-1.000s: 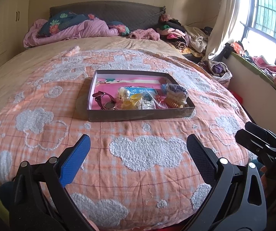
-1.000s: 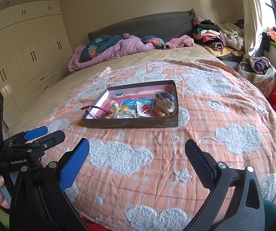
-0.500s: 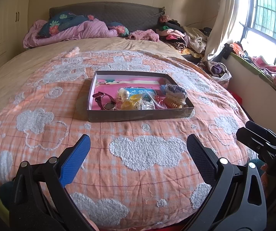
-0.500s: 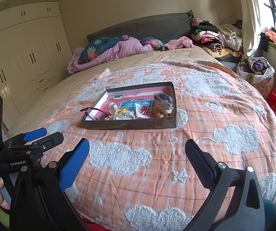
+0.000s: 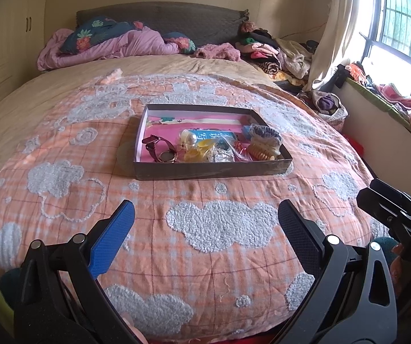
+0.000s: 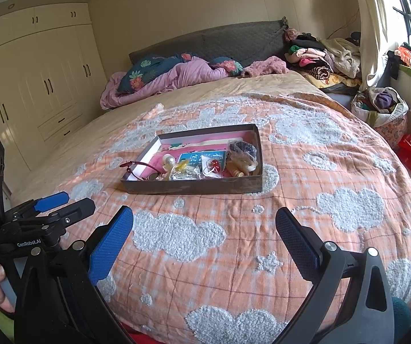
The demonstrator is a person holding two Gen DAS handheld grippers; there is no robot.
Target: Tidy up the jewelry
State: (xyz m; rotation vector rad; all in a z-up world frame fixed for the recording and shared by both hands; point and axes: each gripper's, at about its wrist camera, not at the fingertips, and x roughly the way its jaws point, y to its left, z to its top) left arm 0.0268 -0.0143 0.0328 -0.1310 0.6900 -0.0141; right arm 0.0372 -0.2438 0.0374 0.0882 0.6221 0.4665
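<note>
Two hand-held grippers hover low over the bed's near edge, both with fingers spread apart, nothing between them: left hand-held gripper (image 5: 205, 229), right hand-held gripper (image 6: 204, 229). Jewelry tray (image 5: 211, 169) sits on the orange cloud-pattern quilt (image 5: 217, 223) at 12 o'clock of both, well apart from the fingertips. Inside: dark red watch (image 5: 159, 150) at tray's 8 o'clock, pearl piece (image 5: 189, 137) mid, bagged items (image 5: 228, 149), amber comb (image 5: 262, 152) at 4 o'clock. Pink blanket (image 5: 113, 46) far at headboard.
</note>
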